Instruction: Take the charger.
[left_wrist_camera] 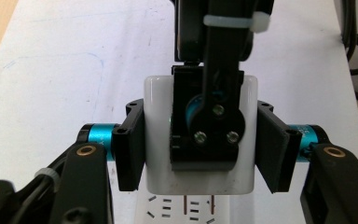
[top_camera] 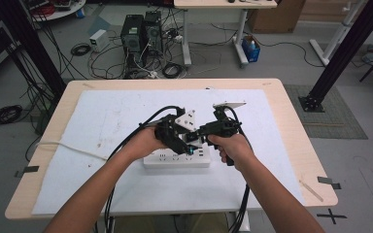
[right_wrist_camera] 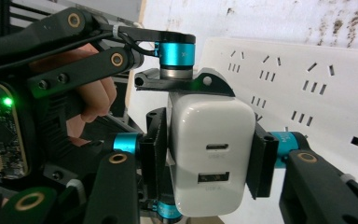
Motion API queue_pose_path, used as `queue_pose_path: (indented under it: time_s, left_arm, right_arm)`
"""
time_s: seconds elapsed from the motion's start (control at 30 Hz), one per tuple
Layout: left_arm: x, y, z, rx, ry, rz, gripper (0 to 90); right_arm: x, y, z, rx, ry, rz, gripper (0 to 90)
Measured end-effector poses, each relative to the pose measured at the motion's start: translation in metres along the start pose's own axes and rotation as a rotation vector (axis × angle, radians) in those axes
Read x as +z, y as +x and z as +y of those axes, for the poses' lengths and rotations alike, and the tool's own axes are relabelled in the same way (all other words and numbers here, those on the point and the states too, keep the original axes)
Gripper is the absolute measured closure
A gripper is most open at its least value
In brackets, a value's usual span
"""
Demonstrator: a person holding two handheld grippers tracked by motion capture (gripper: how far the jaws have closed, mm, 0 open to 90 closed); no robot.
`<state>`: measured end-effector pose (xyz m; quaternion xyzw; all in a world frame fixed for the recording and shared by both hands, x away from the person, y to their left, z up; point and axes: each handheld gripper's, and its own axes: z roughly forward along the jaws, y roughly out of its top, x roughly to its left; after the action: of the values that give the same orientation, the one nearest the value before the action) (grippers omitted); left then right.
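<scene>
While both hand-held grippers meet over the white plastic power strip [top_camera: 176, 159] lying on the white sheet that covers the tabletop [top_camera: 291, 141], the work appears to be in its middle stretch. The white, rounded-corner plastic charger block [right_wrist_camera: 212, 156], with two ports on its face, is clamped from two directions: the right hand-held gripper [right_wrist_camera: 209, 158] has its jaws pressed against the block's two sides, and the left hand-held gripper [left_wrist_camera: 200, 149] likewise squeezes it across its other pair of sides. In the left gripper view the block sits right above the strip's socket slots, so it seems to be at the strip, either seated or just at the sockets; I cannot tell whether its prongs are fully in. Judging from this, what remains is finishing the seating or pull and letting go.
</scene>
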<state>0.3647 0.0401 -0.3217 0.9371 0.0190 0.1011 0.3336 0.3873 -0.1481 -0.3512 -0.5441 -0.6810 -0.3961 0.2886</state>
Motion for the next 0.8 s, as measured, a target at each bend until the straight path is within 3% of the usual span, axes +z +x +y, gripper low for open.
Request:
queue_pose_path:
  time_s: [0.27, 0.33, 0.47, 0.5, 0.63, 0.7, 0.8]
  left_arm:
    - [0.002, -0.001, 0.001, -0.003, 0.011, 0.026, 41.4]
    - [0.000, 0.000, 0.001, -0.023, 0.004, 0.037, 32.4]
    - [-0.004, 0.001, -0.001, -0.034, 0.006, 0.054, 31.1]
    - [-0.005, 0.002, -0.001, -0.044, 0.018, 0.060, 26.7]
    - [-0.010, 0.004, -0.006, -0.074, 0.043, 0.051, 23.9]
    - [-0.015, 0.007, -0.011, -0.118, 0.068, 0.032, 21.2]
    - [-0.022, 0.010, -0.020, -0.168, 0.108, 0.012, 20.3]
  right_arm:
    - [0.000, -0.002, 0.000, 0.007, -0.023, -0.004, 62.3]
    - [0.000, -0.002, 0.000, 0.001, -0.028, -0.015, 62.3]
    - [-0.003, -0.006, 0.000, -0.022, -0.054, -0.042, 62.4]
    - [-0.003, -0.006, 0.001, -0.027, -0.054, -0.047, 62.4]
    - [-0.006, -0.004, 0.000, -0.087, -0.051, -0.101, 62.3]
    - [-0.008, 0.000, 0.001, -0.146, -0.040, -0.160, 62.3]
    - [-0.014, 0.007, 0.002, -0.211, -0.026, -0.203, 62.3]
